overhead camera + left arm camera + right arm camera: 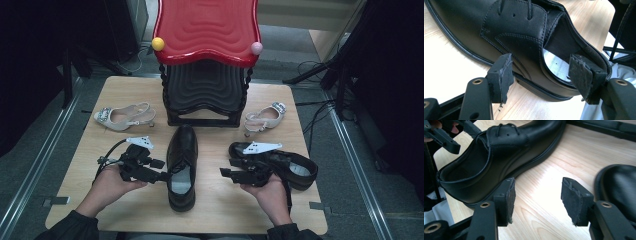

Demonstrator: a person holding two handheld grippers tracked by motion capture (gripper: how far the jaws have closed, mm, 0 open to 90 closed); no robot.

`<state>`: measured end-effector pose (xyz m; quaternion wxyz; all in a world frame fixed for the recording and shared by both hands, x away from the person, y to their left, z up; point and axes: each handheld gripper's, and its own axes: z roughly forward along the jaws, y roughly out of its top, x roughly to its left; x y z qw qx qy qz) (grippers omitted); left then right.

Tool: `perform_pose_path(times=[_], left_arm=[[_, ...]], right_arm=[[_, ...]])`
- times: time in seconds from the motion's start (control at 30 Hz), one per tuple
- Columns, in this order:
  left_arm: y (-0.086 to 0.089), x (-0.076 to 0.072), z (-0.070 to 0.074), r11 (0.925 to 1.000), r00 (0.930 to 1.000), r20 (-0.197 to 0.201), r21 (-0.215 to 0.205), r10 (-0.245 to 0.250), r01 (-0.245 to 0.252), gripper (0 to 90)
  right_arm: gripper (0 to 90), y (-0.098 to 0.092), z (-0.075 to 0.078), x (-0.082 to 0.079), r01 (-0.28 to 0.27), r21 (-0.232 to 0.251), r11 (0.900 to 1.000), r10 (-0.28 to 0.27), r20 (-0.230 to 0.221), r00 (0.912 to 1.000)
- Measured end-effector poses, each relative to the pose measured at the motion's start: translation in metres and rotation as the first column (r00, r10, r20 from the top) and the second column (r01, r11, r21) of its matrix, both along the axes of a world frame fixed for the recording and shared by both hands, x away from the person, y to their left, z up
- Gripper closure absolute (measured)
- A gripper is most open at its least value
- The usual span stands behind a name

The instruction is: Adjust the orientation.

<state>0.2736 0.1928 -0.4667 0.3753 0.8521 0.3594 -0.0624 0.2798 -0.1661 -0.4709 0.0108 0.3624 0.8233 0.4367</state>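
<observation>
The black lace-up shoe (182,167) lies in the middle of the worktop (225,210), just in front of the red-topped black stand (206,75). Its long axis runs straight from you toward that stand, toe at the stand, heel and open collar at your end. That axis is what your next move turns on: any grip has to come across the shoe, over its side wall, not along its length.

Your left tongs (162,176) sit against the shoe's left side at the heel end, much nearer than the other pair. In the left gripper view the left tongs (544,72) are spread wide astride the collar wall, one pad (503,75) outside by the sole and the other pad (584,75) over the opening, neither visibly pressing on the leather. So they are released, with the wall between them.

Your right tongs (226,172) hang off the shoe's right side, apart from it, and point toward it across bare wood. In the right gripper view the right tongs (536,200) are likewise released, with nothing between the pads.

Farther right of the lace-up, just behind your right hand (270,192), lies the second black shoe (295,167). A pale heeled sandal (122,116) lies beyond the shoe to its left, near the stand's foot, and another pale sandal (265,117) to its right.
</observation>
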Motion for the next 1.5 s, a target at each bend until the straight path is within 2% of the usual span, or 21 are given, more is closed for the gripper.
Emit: perform_pose_path(times=[0.27,0.4,0.93,1.07,1.13,1.23,1.5], left_arm=[[0.001,0.004,0.001,0.9999,0.9999,0.001,0.011,0.010,-0.010,35.8],[0.001,0.006,0.001,0.9999,0.9999,-0.002,0.005,0.012,-0.012,35.8],[-0.009,0.012,0.000,0.9995,0.9997,-0.005,0.018,-0.025,0.025,35.4],[-0.010,0.012,0.000,0.9995,0.9994,-0.010,0.007,-0.032,0.032,35.3],[-0.011,0.012,-0.001,0.9992,0.9994,-0.006,0.020,-0.035,0.035,35.3],[-0.011,0.013,-0.001,0.9993,0.9993,-0.013,0.015,-0.035,0.035,35.3],[-0.010,0.012,0.001,0.9997,0.9998,-0.001,0.012,-0.022,0.022,35.4]], right_arm=[[43.5,-0.018,0.004,-0.002,0.044,0.001,0.999,-0.044,0.002,0.9990],[43.5,-0.030,0.007,-0.004,0.059,-0.027,0.998,-0.059,0.012,0.9982],[44.0,-0.067,0.012,-0.012,0.105,-0.069,0.992,-0.104,0.018,0.9944],[44.3,-0.072,0.014,-0.012,0.116,-0.079,0.990,-0.115,0.021,0.9932],[44.7,-0.079,0.017,-0.013,0.127,-0.082,0.989,-0.125,0.029,0.9918],[45.2,-0.086,0.018,-0.014,0.142,-0.080,0.987,-0.140,0.030,0.9897],[46.7,-0.105,0.022,-0.015,0.181,-0.083,0.980,-0.178,0.038,0.9833]])
